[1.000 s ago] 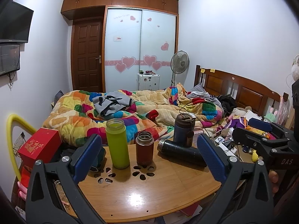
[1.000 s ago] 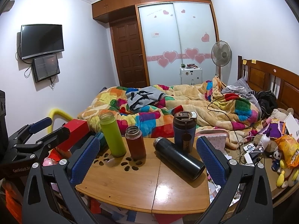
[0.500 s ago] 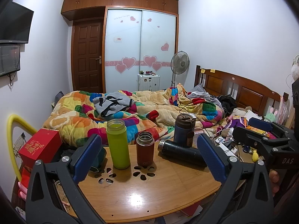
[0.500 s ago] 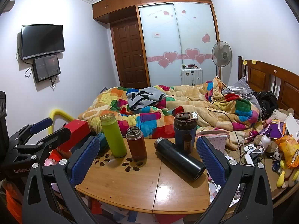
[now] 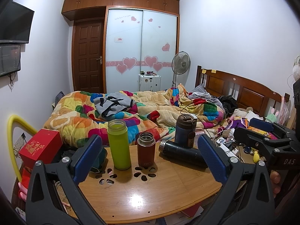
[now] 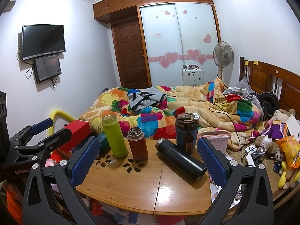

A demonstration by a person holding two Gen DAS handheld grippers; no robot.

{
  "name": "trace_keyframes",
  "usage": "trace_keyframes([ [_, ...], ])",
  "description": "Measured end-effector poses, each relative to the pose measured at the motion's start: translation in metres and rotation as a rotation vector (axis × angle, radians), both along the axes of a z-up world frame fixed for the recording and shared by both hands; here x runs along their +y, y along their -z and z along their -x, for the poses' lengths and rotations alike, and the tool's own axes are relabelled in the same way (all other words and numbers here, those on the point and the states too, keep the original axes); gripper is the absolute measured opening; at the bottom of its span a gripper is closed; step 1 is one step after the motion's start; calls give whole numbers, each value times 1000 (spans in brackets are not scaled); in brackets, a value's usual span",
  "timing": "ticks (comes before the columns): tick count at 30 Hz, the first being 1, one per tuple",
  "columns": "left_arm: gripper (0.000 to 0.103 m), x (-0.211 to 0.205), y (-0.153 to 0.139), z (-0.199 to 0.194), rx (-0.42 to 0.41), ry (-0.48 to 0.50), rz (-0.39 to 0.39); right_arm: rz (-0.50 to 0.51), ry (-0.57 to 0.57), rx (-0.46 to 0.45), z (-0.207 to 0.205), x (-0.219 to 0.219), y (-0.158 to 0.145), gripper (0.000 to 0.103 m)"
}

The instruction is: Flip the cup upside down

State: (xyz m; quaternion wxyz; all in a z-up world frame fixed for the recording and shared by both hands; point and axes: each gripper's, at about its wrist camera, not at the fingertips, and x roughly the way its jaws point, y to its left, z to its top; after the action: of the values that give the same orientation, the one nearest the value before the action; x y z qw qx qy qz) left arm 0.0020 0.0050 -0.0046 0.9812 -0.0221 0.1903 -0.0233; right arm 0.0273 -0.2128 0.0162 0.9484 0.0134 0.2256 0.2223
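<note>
Several cups stand on a small wooden table [image 5: 150, 196] [image 6: 131, 187]. A green cup [image 5: 119, 144] [image 6: 114, 136] and a short brown cup [image 5: 146, 149] [image 6: 137, 143] stand upright with open mouths. A dark blue lidded tumbler [image 5: 185, 130] [image 6: 186, 132] stands upright at the back. A black flask [image 5: 182, 153] [image 6: 181, 159] lies on its side. My left gripper [image 5: 150, 157] is open and empty, short of the cups. My right gripper [image 6: 148, 159] is open and empty, short of the black flask and brown cup.
A bed with a colourful quilt [image 5: 131, 112] lies behind the table. A red box [image 5: 40, 148] sits left of the table. Toys, cables and snack bags [image 6: 271, 146] clutter the right side. Papers lie under the table's front edge.
Both views have shifted very slightly; the cups sit a touch closer. Nothing on the table has moved and both grippers stay open.
</note>
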Motion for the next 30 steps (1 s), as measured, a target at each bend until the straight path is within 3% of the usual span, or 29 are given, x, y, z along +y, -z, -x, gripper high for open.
trace_keyframes([
  [21,103,0,1,0,-4,-2,-2,15,-15,7,0,12,4,103],
  [30,103,6,19,-28,-38,-57,-21,53,15,58,-42,-6,28,103],
])
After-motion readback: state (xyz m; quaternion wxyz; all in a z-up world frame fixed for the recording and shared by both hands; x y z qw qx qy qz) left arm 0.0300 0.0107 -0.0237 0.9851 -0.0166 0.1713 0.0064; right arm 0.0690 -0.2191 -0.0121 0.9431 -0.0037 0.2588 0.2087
